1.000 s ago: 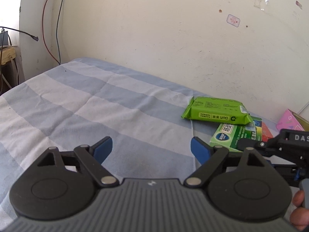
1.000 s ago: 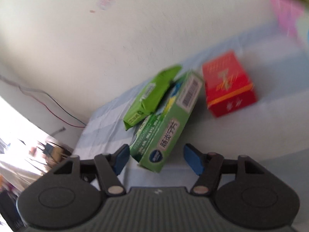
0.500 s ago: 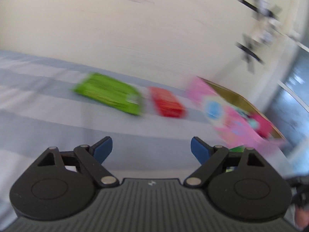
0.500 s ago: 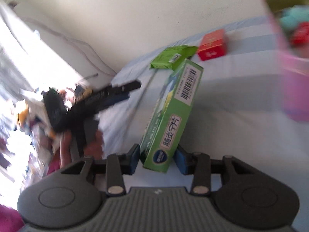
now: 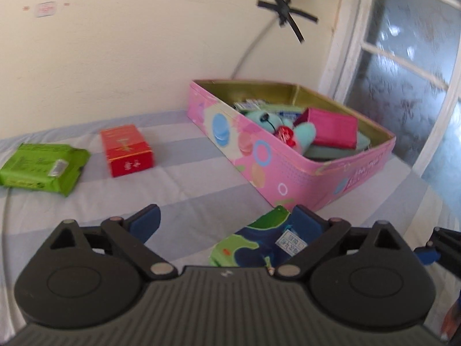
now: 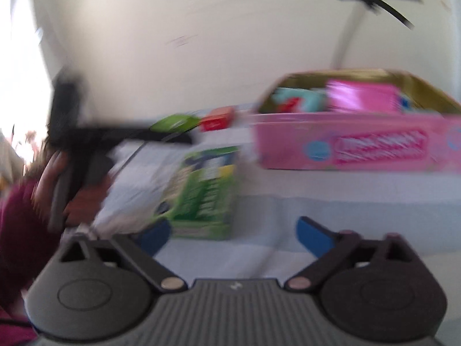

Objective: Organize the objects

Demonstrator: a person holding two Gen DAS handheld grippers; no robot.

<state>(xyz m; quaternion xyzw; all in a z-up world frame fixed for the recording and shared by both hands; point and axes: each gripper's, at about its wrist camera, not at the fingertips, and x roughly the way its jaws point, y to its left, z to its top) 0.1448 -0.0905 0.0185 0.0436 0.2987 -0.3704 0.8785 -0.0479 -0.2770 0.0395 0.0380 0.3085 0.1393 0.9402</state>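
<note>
In the left wrist view, the open pink rectangular tin (image 5: 291,155) is seen right of centre, with the red carton (image 5: 126,150) and green soft packet (image 5: 40,167) at left; the left gripper (image 5: 227,219) is spread wide, empty.

In the blurred right wrist view, the green medicine box (image 6: 201,193), gripped half a second earlier, is now released onto the striped bedsheet (image 6: 345,201) at lower centre-left, beside the tin; the right gripper (image 6: 233,230) is opened. Placement into the tin is judged undone.
</note>
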